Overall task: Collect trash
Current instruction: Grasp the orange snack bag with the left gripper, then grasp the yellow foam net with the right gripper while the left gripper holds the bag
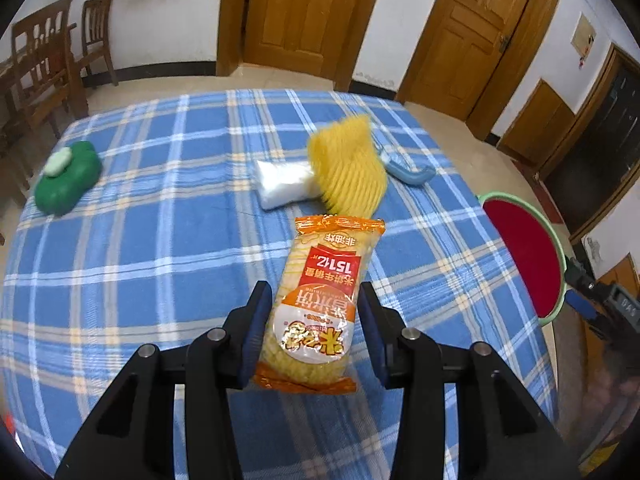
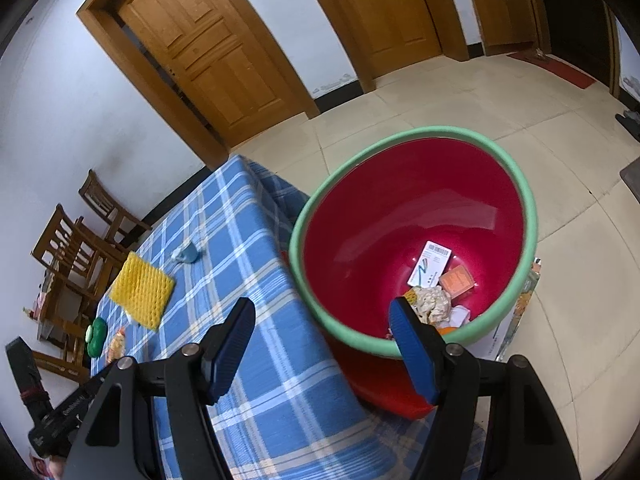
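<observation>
Both wrist views above shared plaid table (image 1: 160, 240)

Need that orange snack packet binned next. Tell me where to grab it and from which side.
Grip the orange snack packet across its narrow width near the lower half, coming from the near end along its length. It lies flat and lengthwise between the open fingers of the left gripper, so its long soft sides already face the pads.

Left claw (image 1: 312, 336) and right claw (image 2: 322, 350) agape
</observation>
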Tool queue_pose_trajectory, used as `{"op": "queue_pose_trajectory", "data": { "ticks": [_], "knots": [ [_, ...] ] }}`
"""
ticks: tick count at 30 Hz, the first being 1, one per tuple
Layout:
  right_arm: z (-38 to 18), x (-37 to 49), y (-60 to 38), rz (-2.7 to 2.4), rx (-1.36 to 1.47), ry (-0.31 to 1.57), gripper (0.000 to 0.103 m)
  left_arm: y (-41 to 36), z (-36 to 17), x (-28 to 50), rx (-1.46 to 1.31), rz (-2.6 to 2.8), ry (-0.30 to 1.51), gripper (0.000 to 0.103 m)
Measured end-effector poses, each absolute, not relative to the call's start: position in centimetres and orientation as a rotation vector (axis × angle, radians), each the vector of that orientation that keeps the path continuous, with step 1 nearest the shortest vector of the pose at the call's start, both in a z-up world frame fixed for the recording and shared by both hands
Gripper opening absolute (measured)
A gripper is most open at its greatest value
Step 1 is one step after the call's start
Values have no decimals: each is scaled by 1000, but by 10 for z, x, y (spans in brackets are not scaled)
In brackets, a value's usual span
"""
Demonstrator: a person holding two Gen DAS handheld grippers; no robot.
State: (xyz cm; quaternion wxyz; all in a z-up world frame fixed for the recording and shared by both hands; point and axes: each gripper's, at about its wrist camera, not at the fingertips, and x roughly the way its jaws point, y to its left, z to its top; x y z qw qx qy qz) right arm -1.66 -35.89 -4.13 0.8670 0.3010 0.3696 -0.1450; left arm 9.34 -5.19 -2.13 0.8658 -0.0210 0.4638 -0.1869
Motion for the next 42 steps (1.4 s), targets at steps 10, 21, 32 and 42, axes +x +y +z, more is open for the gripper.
{"op": "queue_pose_trajectory", "data": {
  "ticks": [10, 21, 32, 42],
  "knots": [
    [-31, 3, -321, -211, 552, 813, 72, -13, -7, 104, -96, -282, 908, 44],
    [-15, 42, -273, -101, 471, 833, 79, 18, -9, 140, -105, -156, 861, 44],
    [-29, 100, -224, -40, 408, 909, 81, 37, -31, 158, -142, -89, 831, 44],
    [-51, 153, -185, -3, 332, 937, 81, 49, -47, 164, -162, -56, 820, 44]
  ]
}}
